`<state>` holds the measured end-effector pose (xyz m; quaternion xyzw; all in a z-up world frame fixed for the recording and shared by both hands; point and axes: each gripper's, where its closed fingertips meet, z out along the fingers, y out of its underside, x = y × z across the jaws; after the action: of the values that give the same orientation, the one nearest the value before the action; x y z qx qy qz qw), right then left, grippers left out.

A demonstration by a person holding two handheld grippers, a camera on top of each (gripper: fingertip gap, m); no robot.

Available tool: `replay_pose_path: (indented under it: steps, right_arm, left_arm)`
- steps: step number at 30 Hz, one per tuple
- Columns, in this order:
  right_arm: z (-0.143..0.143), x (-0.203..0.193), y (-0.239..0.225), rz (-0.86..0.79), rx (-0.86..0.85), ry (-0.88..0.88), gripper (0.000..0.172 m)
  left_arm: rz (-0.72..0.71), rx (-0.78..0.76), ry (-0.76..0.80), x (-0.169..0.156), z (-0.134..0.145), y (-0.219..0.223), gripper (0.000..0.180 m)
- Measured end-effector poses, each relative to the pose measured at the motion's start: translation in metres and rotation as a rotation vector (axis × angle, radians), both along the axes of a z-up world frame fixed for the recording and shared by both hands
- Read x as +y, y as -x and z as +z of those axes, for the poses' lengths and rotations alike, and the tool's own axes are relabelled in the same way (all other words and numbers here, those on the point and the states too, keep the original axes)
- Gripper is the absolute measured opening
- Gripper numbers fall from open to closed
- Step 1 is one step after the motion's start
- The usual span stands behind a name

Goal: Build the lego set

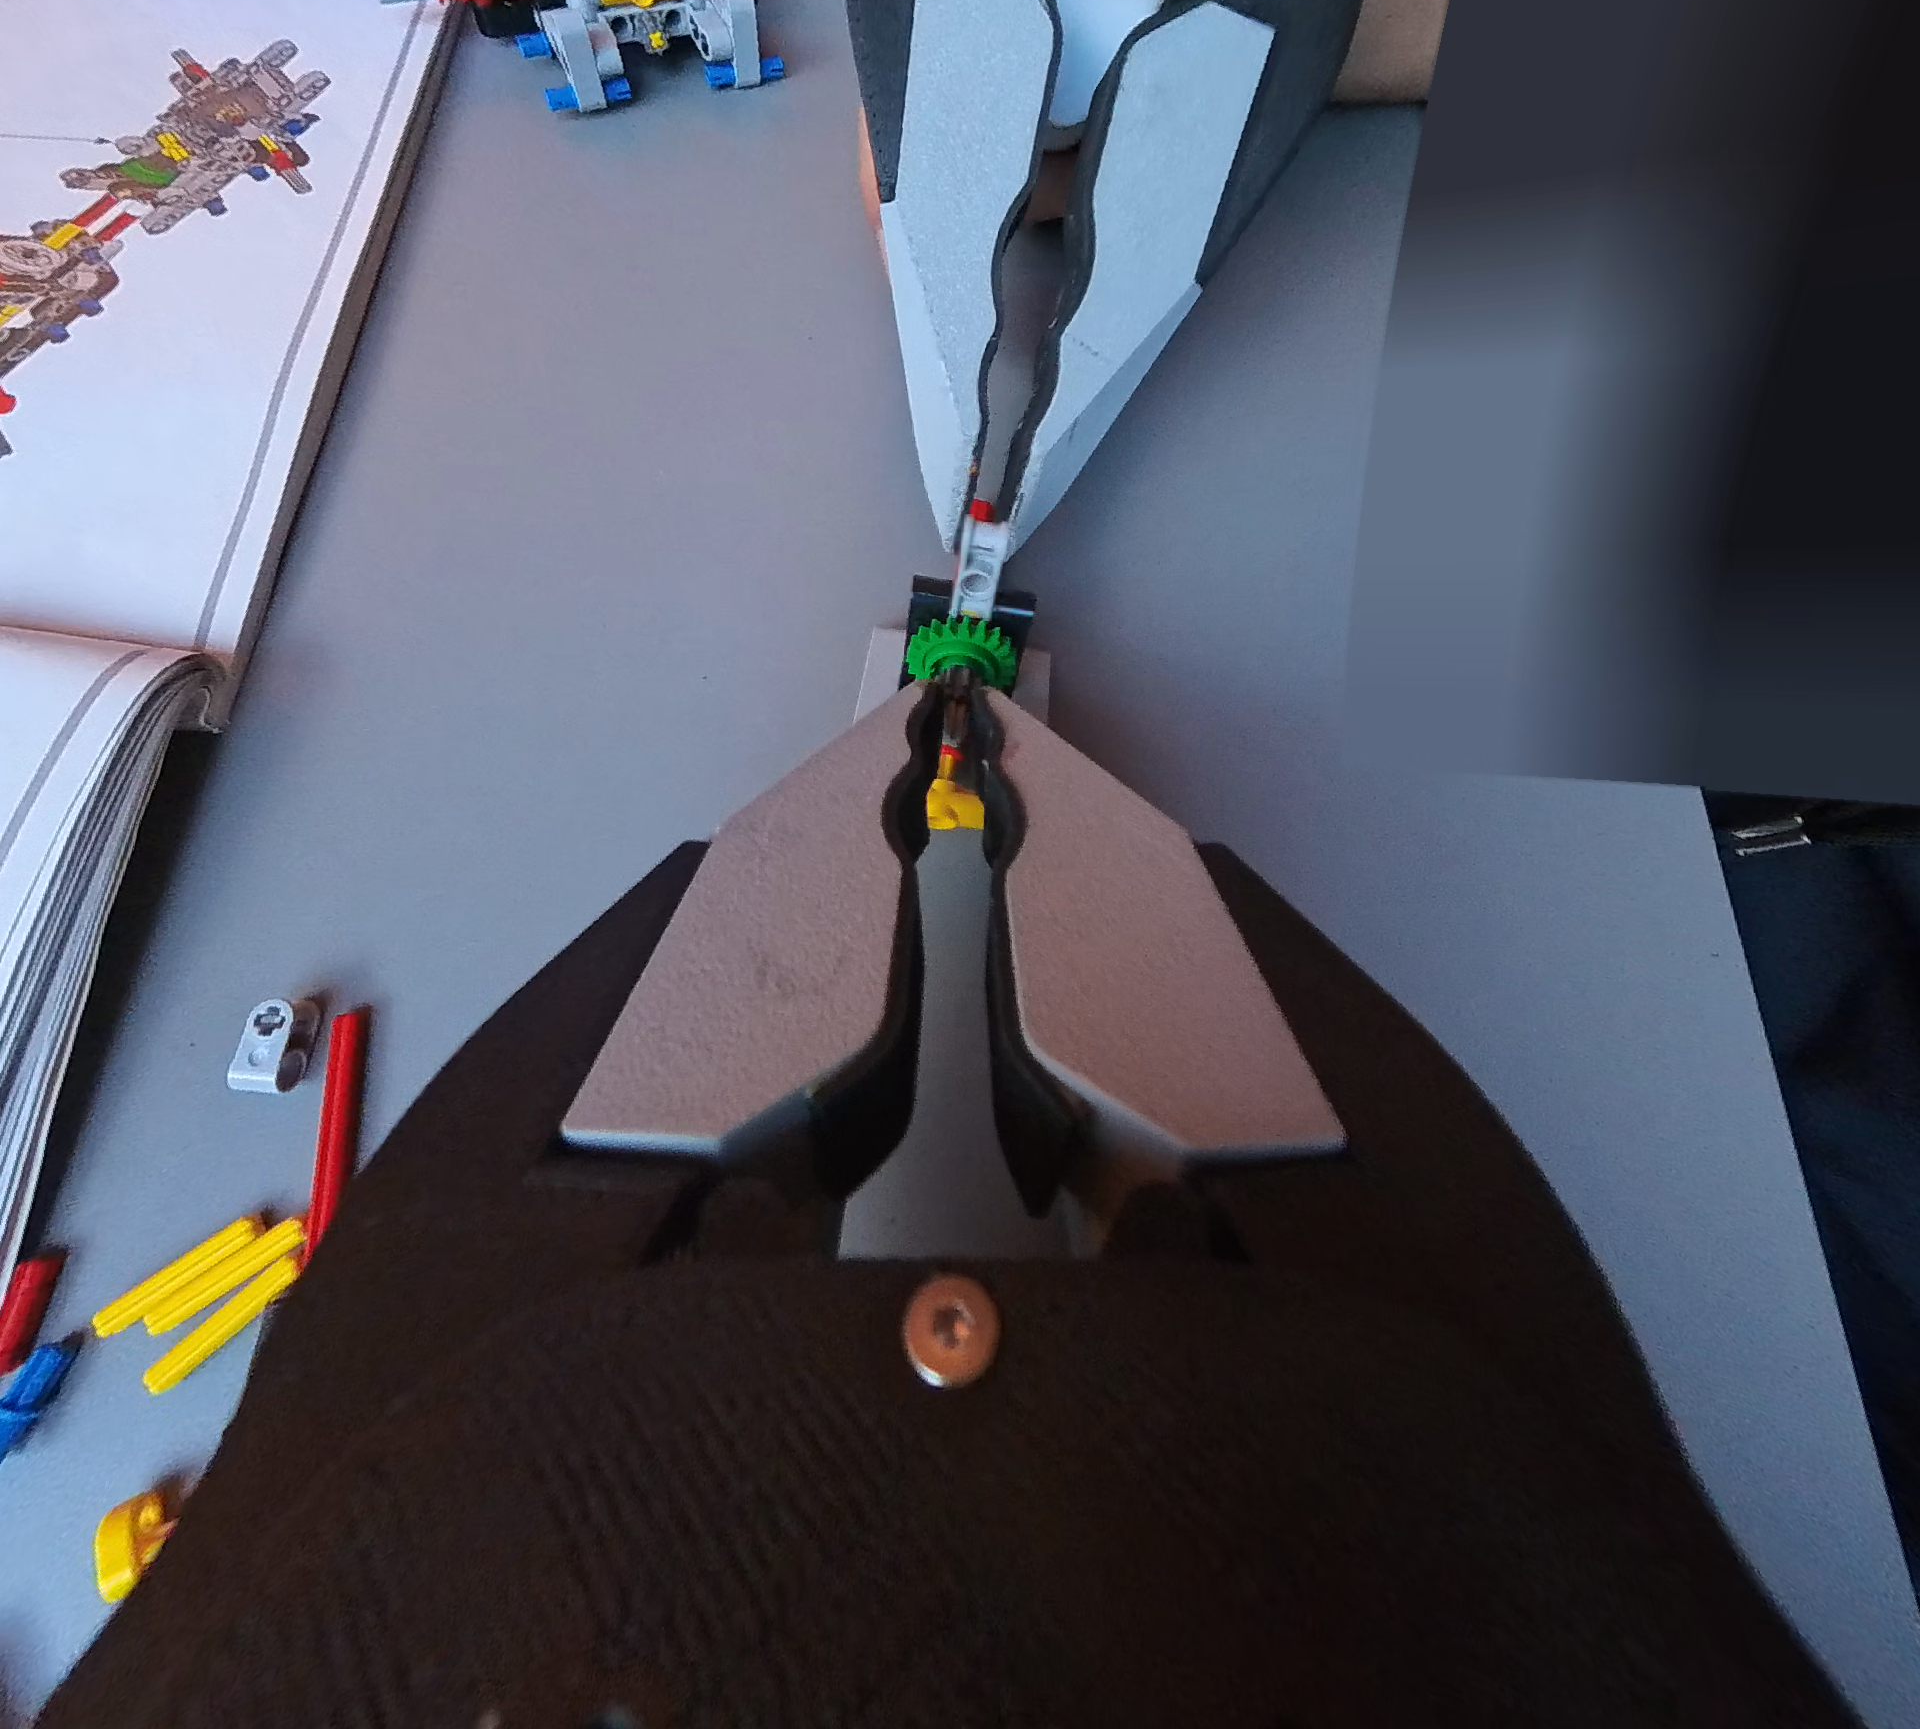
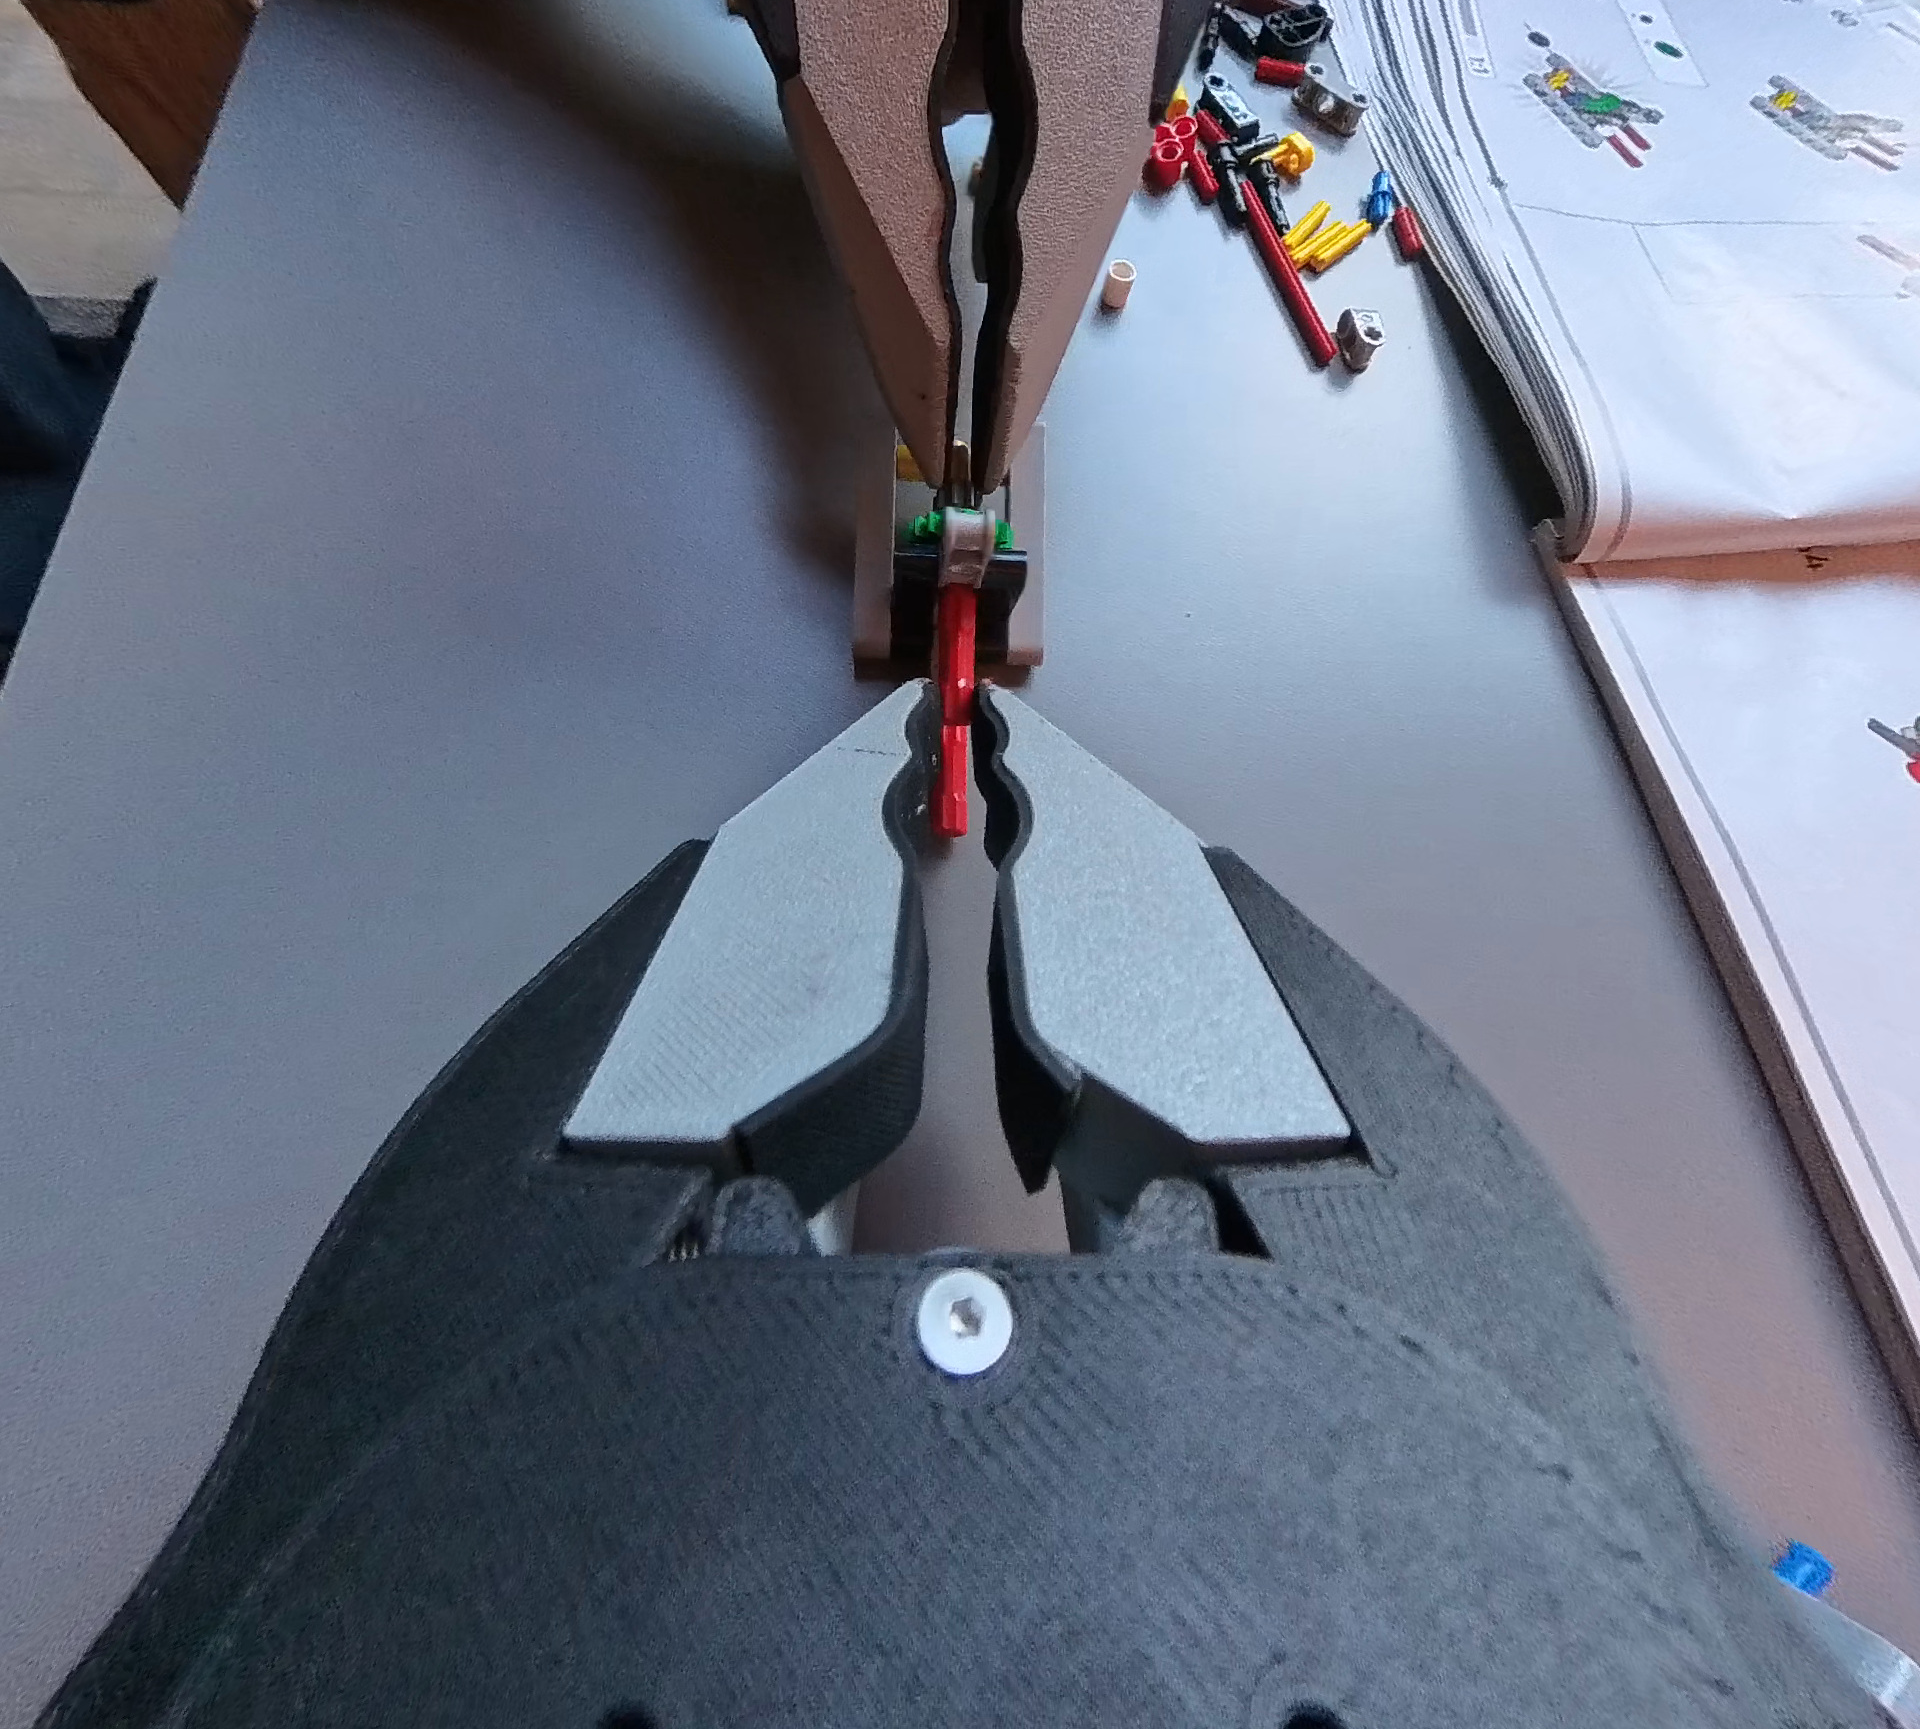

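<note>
The left tool (image 1: 954,703) clamps a dark axle, partly hidden between its pads, carrying a green gear (image 1: 958,653). The right tool (image 2: 953,708) grips the red axle (image 2: 952,640) opposite. Loose parts (image 2: 1283,183) and a booklet (image 2: 1662,225) crowd one side of the bench (image 2: 468,536).

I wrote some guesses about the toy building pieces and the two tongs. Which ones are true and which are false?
1. The gear on the little assembly is green. True: the green gear sits just past the left tongs.
2. The right tongs pinch a blue axle. False: they are closed on a red axle.
3. An open instruction booklet lies on the table. True.
4. The loose yellow axles are stacked on the booklet. False: they lie on the table beside it.
5. The two tongs point towards each other. True.
</note>
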<state>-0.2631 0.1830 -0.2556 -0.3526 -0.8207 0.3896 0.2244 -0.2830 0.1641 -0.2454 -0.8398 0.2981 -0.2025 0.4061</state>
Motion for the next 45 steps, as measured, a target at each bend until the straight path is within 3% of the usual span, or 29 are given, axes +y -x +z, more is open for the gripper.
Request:
replay_pose_path:
  steps: [11,32,35,36,38,44,45]
  right_arm:
    - [-0.001,-0.004,-0.002,0.023,-0.021,0.019,0.002]
    - [-0.006,-0.016,-0.003,0.043,-0.086,0.027,0.001]
    - [0.020,-0.033,0.000,0.086,-0.021,0.209,0.000]
    - [0.027,-0.040,-0.002,0.113,-0.035,0.269,0.000]
    - [0.018,-0.029,0.004,0.072,-0.024,0.186,0.000]
    - [0.024,-0.013,0.004,0.045,0.018,0.212,0.000]
    - [0.022,-0.009,0.005,0.026,0.027,0.186,0.007]
  left_arm:
    - [-0.026,-0.004,0.015,-0.004,0.000,-0.002,0.007]
    - [-0.053,0.037,0.009,-0.009,-0.002,-0.004,0.002]
    - [-0.098,0.061,0.063,-0.013,-0.016,-0.015,0.004]
    - [-0.099,0.068,0.018,-0.010,-0.012,-0.019,0.002]
    - [-0.029,0.178,-0.012,-0.002,-0.014,-0.005,0.002]
    - [-0.066,0.096,0.007,-0.004,-0.013,-0.014,0.003]
    - [-0.070,0.087,0.010,-0.005,-0.012,-0.015,0.002]
